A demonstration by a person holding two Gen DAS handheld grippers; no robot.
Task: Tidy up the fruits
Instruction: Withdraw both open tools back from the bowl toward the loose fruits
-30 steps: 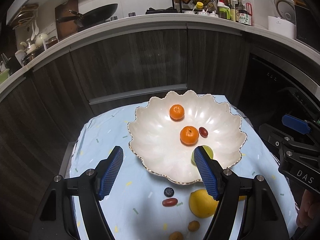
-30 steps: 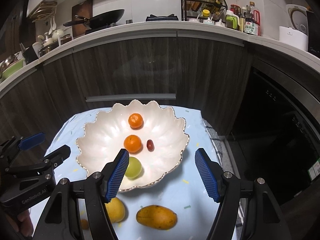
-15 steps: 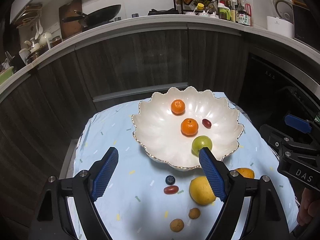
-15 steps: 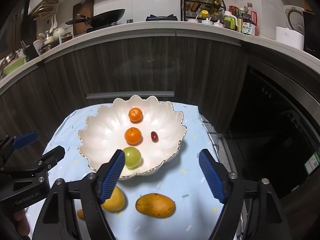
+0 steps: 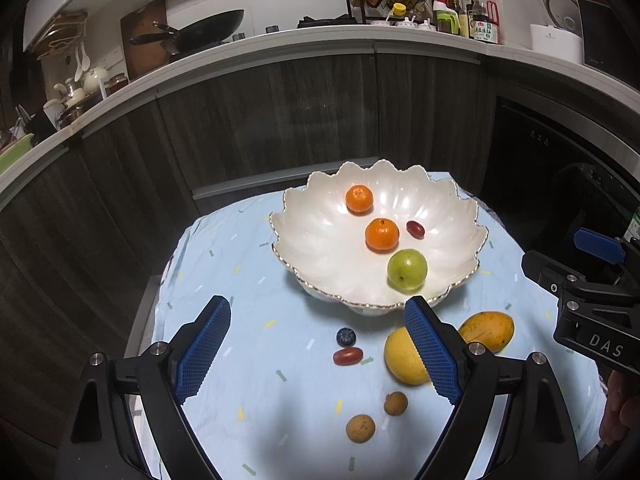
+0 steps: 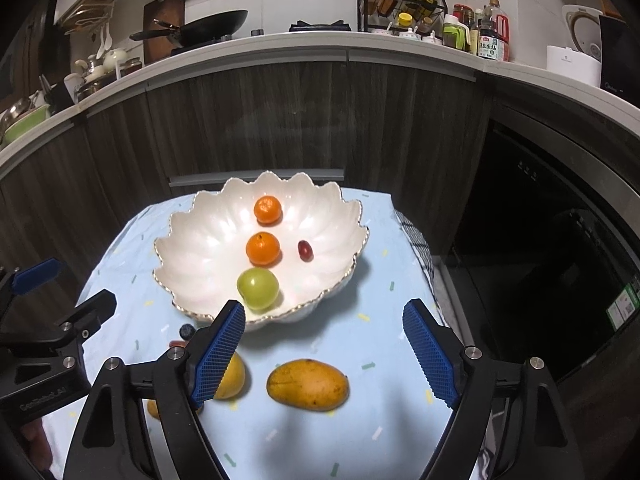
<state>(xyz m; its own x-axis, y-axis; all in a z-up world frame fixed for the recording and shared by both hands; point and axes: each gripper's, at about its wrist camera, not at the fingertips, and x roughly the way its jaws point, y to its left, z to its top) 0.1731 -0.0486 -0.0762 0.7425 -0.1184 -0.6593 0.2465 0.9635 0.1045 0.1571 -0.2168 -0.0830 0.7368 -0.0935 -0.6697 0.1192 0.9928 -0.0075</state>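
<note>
A white scalloped bowl (image 5: 320, 236) (image 6: 200, 248) holds two tangerines (image 5: 382, 234), a green fruit (image 5: 407, 269) (image 6: 258, 289) and a small red fruit (image 5: 415, 228). On the blue cloth in front of it lie a blueberry (image 5: 345, 336), a red fruit (image 5: 347, 355), a yellow lemon (image 5: 402, 356) (image 6: 232, 376), a mango (image 5: 486, 330) (image 6: 307, 385) and two small brown fruits (image 5: 360, 428). My left gripper (image 5: 316, 350) is open and empty above the cloth. My right gripper (image 6: 322, 354) is open and empty above the mango.
The cloth covers a small table (image 5: 224, 264) in front of dark kitchen cabinets (image 5: 280, 112). A counter (image 5: 280, 40) behind carries a wok, bottles and a cooker. A dark oven (image 6: 540, 240) is at the right. A checked cloth (image 6: 416, 240) hangs at the table's right edge.
Both grippers have pulled back from the bowl, staying open. More of the loose fruit on the cloth has come into view.
</note>
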